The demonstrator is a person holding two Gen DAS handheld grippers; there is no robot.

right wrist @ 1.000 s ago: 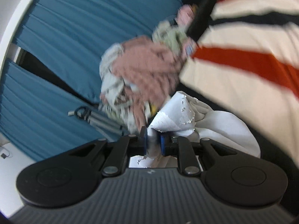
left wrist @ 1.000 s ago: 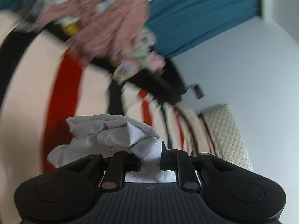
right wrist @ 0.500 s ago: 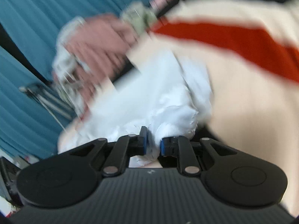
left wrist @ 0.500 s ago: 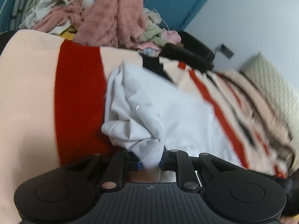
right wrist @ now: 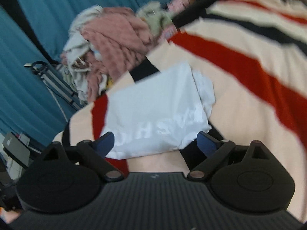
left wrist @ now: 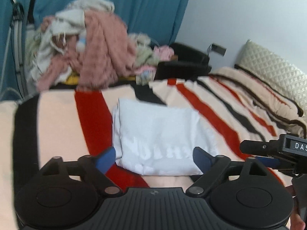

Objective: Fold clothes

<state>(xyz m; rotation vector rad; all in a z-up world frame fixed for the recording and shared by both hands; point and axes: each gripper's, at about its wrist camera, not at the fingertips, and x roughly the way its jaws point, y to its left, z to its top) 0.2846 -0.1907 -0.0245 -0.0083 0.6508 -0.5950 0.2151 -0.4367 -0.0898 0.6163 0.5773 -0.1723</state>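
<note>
Left claw: the left gripper stood wide open, its blue-padded fingers spread apart and holding nothing.
Right claw: the right gripper was likewise spread wide, nothing between its blue pads; in the left wrist view part of it showed at the far right edge.
Shirt: the white shirt lay folded into a rough rectangle on the striped blanket, with faint white lettering near its front edge.
Shirt against left claw: its near edge lay between the two open fingers and just ahead of them; whether the tips touched the cloth could not be told.
Shirt against right claw: in the right wrist view the shirt lay straight ahead, its near edge between the open fingers, its right side bunched and loose.
Blanket: cream with red and black stripes, spread under the shirt.
Behind: a pile of clothes, mostly pink and white, lay well beyond the shirt before a blue curtain.
Far right: a quilted cream pillow lay at the blanket's far end.
</note>
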